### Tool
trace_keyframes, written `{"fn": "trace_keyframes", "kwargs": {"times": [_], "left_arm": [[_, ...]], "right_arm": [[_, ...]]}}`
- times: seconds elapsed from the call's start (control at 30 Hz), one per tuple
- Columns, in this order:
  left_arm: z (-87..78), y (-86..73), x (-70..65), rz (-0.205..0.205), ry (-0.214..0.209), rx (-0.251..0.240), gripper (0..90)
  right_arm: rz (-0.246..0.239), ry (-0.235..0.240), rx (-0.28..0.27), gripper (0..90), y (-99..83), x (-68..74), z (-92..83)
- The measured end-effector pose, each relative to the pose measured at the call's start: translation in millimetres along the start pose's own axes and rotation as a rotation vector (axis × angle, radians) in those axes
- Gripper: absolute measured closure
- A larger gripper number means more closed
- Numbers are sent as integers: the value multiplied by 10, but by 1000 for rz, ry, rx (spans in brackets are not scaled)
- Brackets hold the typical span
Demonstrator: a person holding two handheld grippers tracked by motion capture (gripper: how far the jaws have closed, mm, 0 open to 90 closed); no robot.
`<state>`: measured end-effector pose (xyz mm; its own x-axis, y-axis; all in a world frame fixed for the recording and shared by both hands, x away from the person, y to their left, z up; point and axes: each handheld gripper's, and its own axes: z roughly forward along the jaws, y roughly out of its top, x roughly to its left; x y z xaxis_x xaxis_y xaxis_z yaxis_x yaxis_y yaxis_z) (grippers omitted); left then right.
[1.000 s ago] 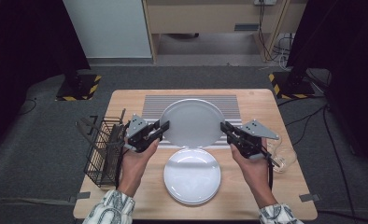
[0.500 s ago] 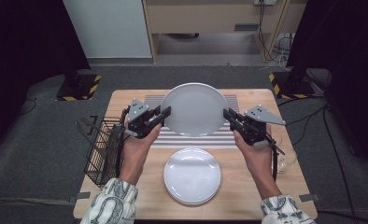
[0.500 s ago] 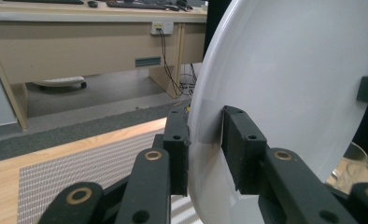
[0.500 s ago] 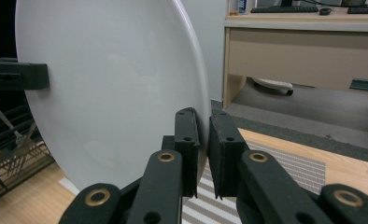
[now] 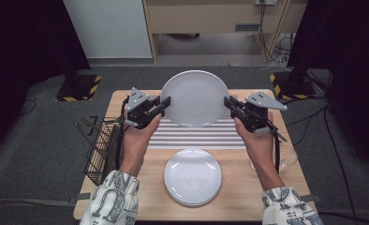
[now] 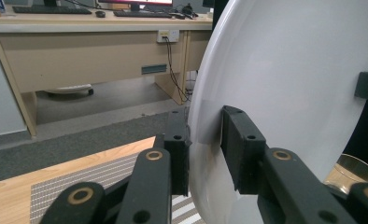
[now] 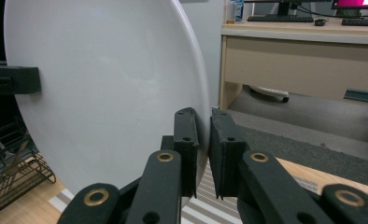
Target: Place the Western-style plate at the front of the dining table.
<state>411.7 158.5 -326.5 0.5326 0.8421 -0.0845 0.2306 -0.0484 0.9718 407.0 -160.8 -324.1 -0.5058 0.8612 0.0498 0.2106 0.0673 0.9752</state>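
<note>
A large white plate (image 5: 195, 97) hangs upright above the striped mat (image 5: 196, 136), held by its two side rims. My left gripper (image 5: 166, 104) is shut on the plate's left rim, and my right gripper (image 5: 228, 102) is shut on its right rim. In the left gripper view the plate (image 6: 285, 84) stands edge-on between the jaws of my left gripper (image 6: 204, 119), with a pad on each face. The right gripper view shows the plate (image 7: 107, 93) pinched at its rim by my right gripper (image 7: 203, 116).
A second white plate (image 5: 192, 176) lies on the wooden table (image 5: 239, 197) near its front edge. A black wire basket (image 5: 100, 150) hangs at the table's left side. A clear glass (image 5: 290, 161) sits at the right. Desks stand beyond the table.
Both grippers have risen and moved toward the far side with the plate between them. The plate has tipped from lying nearly flat over the mat to standing upright.
</note>
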Motion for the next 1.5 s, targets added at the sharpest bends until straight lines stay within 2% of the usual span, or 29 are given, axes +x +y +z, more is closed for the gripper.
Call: {"fn": "trace_keyframes", "kwargs": {"times": [0.23,0.57,0.7,0.97,1.2,1.3,1.5], "left_arm": [[147,-114,89,-20,19,18,708],[425,-372,240,-78,19,48,710],[534,-469,304,-95,32,56,703],[700,-535,414,-104,46,83,698],[776,-491,438,-106,58,91,698],[825,-484,422,-92,72,101,698],[945,-559,497,-105,82,130,700]], "right_arm": [[10,-7,27,816,-86,-48,165],[9,-24,89,812,-251,-180,463],[26,-26,105,813,-319,-215,554],[54,-33,136,811,-449,-293,778],[74,-35,143,809,-468,-343,863],[89,-41,146,806,-471,-376,901],[116,-45,182,803,-577,-446,1039]]}}
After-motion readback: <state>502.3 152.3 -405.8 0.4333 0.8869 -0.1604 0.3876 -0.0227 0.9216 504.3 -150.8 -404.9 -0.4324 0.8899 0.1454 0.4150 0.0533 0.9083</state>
